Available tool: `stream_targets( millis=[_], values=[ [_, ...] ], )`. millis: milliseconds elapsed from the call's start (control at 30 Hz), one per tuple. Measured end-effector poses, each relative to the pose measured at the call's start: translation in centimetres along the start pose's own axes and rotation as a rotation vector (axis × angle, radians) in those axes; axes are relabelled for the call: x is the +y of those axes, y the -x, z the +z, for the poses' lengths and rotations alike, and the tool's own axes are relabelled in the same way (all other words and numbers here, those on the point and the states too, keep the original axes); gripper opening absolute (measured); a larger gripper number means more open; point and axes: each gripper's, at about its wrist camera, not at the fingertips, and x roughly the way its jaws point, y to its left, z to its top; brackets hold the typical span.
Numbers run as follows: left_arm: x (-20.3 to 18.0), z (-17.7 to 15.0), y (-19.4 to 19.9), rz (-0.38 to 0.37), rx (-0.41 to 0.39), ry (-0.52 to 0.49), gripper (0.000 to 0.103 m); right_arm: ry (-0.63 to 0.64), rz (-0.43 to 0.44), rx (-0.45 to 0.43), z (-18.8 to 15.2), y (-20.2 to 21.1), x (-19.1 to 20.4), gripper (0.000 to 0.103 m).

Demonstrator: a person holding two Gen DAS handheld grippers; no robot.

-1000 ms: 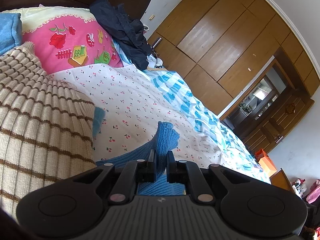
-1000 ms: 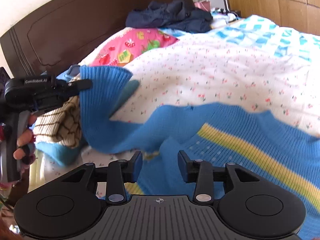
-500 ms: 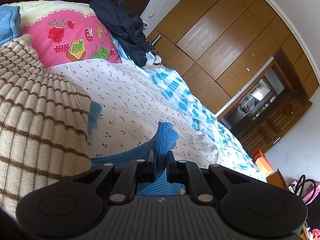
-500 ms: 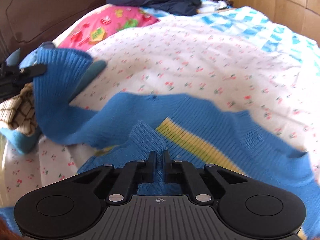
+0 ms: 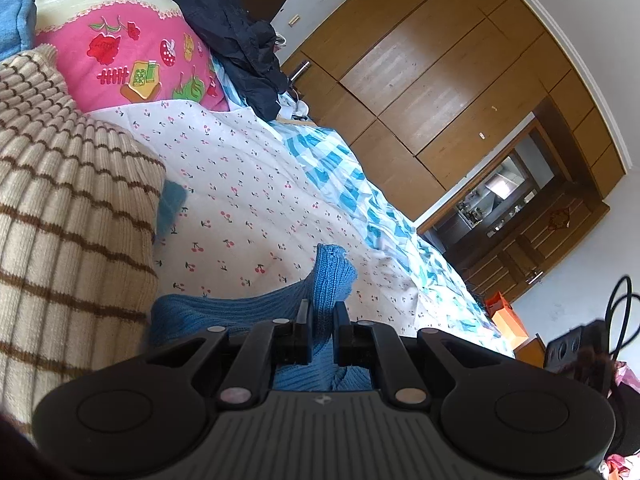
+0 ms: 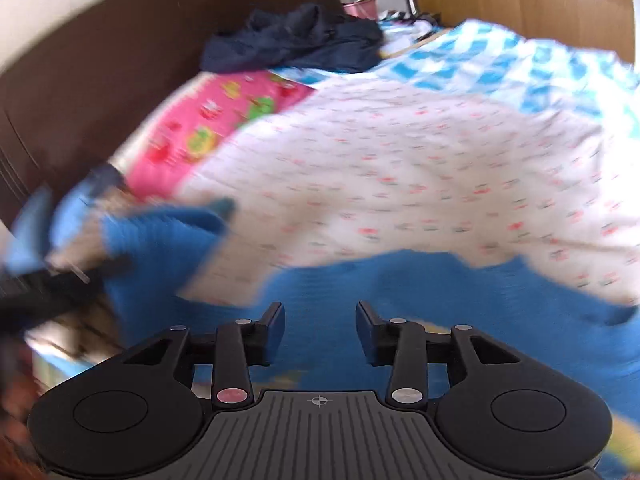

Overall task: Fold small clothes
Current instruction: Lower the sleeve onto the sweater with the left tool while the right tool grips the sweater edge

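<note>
A small blue knit sweater (image 6: 400, 292) lies across the cherry-print bedsheet (image 6: 420, 168). My left gripper (image 5: 322, 316) is shut on a ribbed edge of the blue sweater (image 5: 330, 276) and holds it up off the sheet. It shows blurred at the far left of the right wrist view (image 6: 60, 280), with the sweater edge hanging from it. My right gripper (image 6: 320, 316) is open and empty just above the sweater body. The right wrist view is motion-blurred.
A folded beige knit with brown stripes (image 5: 68, 220) fills the left side. A pink fruit-print pillow (image 5: 136, 64) and a dark navy garment (image 5: 240, 44) lie by the dark headboard (image 6: 100, 80). A wooden wardrobe (image 5: 440, 80) stands beyond the bed.
My right gripper shut on a fold of the sweater half a second ago; it has now opened, let go and swung left. My left gripper keeps its hold, barely moved.
</note>
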Motion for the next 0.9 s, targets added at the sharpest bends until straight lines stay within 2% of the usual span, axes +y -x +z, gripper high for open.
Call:
stream_targets(
  millis=[33,100,167,300,433,533,700,733,800,867,900],
  values=[
    [-0.1,-0.4,0.0,-0.002,0.007,-0.003,0.015,-0.063,0.066,0.003,0.4,-0.1,-0.1,0.044],
    [-0.1,-1.3,-0.1,-0.007,0.030,0.000,0.015,-0.230,0.215,0.014,1.1,-0.4,-0.8,0.057],
    [-0.1,-2.1,-0.4,-0.017,0.056,0.009,0.015,-0.352,0.308,0.048,1.2,-1.2,-1.3,0.061],
    [-0.5,-3.4,-0.5,-0.027,0.077,-0.003,0.015,-0.444,0.326,0.121,-0.1,-2.5,-1.2,0.065],
    [-1.2,-4.0,-0.3,-0.025,0.083,-0.043,0.015,-0.551,0.360,0.157,-1.6,-2.8,-2.0,0.066],
    [-1.5,-4.4,-0.3,-0.035,0.095,-0.059,0.015,-0.607,0.376,0.157,-2.4,-2.7,-2.4,0.072],
    [-2.6,-5.6,-0.7,-0.041,0.142,-0.128,0.015,-0.598,0.354,0.187,-2.2,-4.1,-1.9,0.072],
    [-2.9,-5.9,-0.7,-0.042,0.154,-0.141,0.015,-0.583,0.332,0.196,-2.2,-4.4,-1.7,0.069],
    [-3.3,-6.4,-0.8,-0.040,0.174,-0.164,0.015,-0.517,0.254,0.200,-2.1,-4.5,-1.1,0.030],
    [-3.6,-6.7,-0.9,-0.042,0.188,-0.179,0.015,-0.484,0.225,0.216,-2.3,-4.5,-0.9,0.010],
    [-3.8,-6.7,-0.8,-0.043,0.187,-0.185,0.015,-0.482,0.222,0.212,-2.4,-4.3,-1.1,0.006]
  ],
)
